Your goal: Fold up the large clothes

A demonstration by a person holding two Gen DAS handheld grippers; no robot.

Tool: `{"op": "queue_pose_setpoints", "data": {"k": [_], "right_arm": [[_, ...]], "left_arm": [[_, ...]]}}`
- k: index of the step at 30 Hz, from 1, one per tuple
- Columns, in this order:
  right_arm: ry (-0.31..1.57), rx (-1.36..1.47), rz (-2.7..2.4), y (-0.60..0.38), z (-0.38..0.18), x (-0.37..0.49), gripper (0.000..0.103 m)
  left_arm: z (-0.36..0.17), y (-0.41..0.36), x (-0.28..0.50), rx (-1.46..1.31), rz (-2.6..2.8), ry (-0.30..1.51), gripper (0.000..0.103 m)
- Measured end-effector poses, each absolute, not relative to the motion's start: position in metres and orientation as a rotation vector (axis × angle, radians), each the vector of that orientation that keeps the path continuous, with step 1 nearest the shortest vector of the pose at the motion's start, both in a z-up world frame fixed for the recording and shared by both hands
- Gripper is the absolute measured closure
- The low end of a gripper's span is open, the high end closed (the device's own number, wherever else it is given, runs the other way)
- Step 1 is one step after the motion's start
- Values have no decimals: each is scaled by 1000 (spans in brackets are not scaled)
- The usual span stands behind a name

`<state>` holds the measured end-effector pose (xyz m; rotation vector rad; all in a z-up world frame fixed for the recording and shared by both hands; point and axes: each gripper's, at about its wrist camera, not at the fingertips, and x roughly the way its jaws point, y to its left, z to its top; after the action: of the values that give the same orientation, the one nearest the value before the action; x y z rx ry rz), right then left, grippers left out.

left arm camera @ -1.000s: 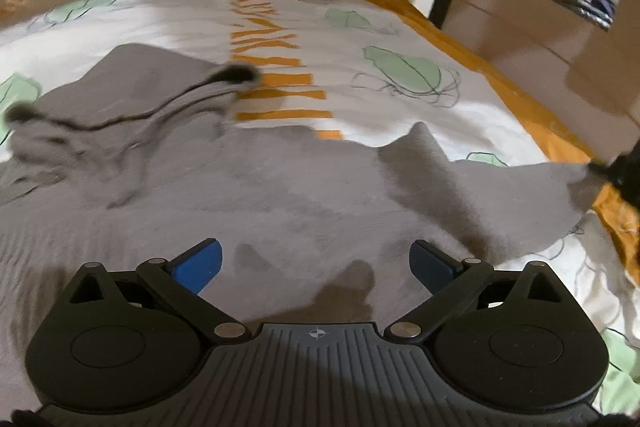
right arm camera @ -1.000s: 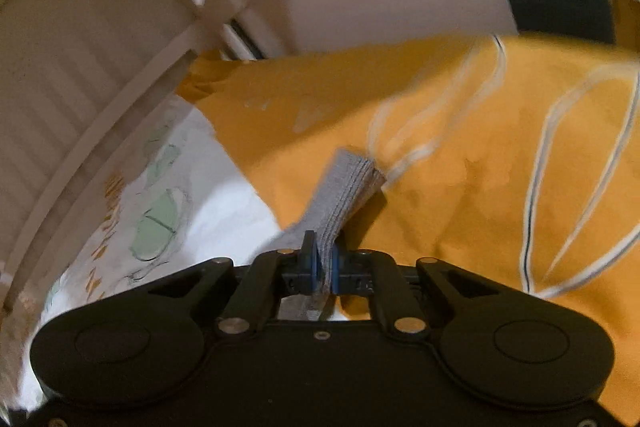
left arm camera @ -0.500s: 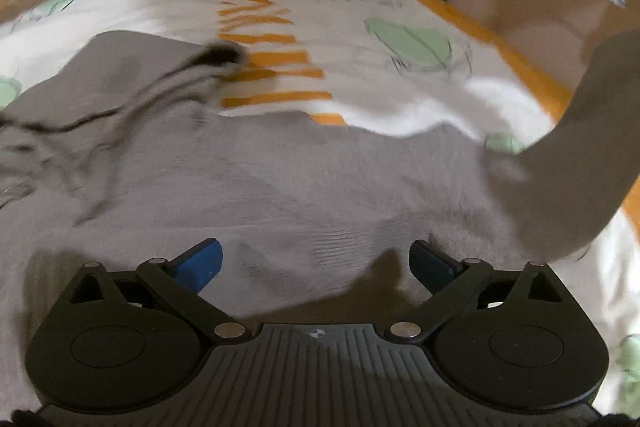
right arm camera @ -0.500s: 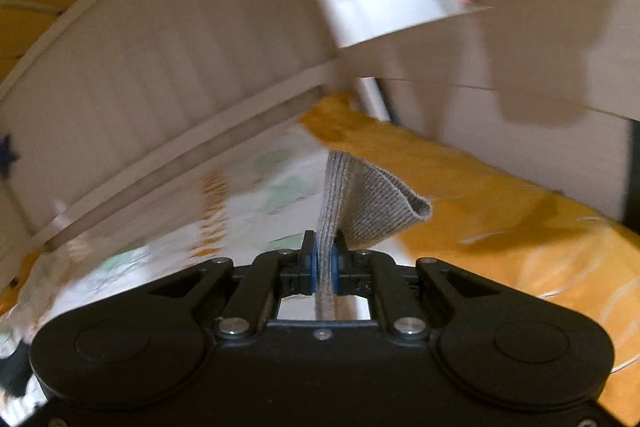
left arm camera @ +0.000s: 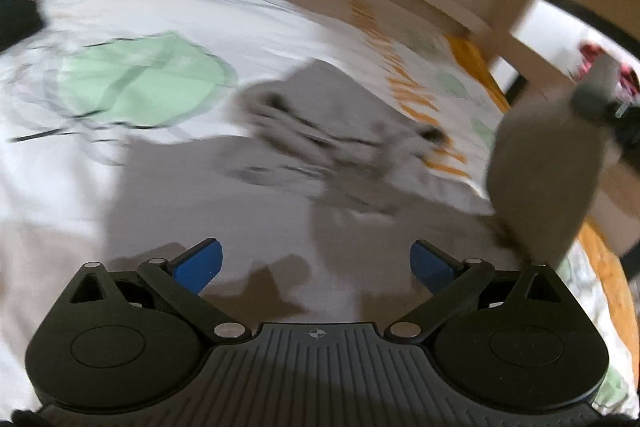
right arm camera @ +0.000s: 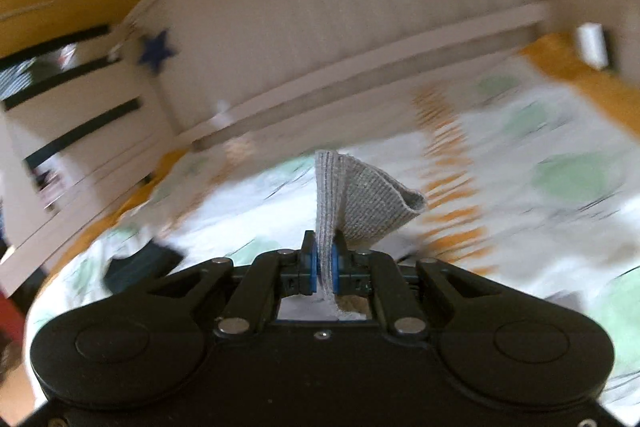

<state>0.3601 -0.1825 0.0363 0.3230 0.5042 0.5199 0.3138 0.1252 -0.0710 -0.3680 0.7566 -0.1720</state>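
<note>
Pinching the ribbed cuff tight, right gripper lifts the sleeve up so it can fold over. Gray hoodie lies flat on bed sheet. Left gripper jaws wide open, holding nothing, prob ready to pin the fabric.

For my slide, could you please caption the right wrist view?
Right gripper, jaws shut on a grey garment's ribbed cuff, above the leaf-print bedsheet.
</note>
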Motion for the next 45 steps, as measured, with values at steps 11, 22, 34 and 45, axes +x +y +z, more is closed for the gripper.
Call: {"op": "queue_pose_setpoints", "data": {"k": [11, 22, 34, 45], "right_arm": [[675, 197, 632, -57, -56, 349, 80], [703, 126, 629, -112, -57, 321, 39], [733, 198, 455, -208, -85, 286, 38], [729, 217, 444, -216, -98, 274, 37]], "left_arm": [[-76, 203, 287, -514, -78, 744, 1], [-89, 176, 303, -515, -168, 769, 1], [-108, 132, 317, -441, -170, 865, 34], [-35, 123, 303, -370, -260, 645, 93]]}}
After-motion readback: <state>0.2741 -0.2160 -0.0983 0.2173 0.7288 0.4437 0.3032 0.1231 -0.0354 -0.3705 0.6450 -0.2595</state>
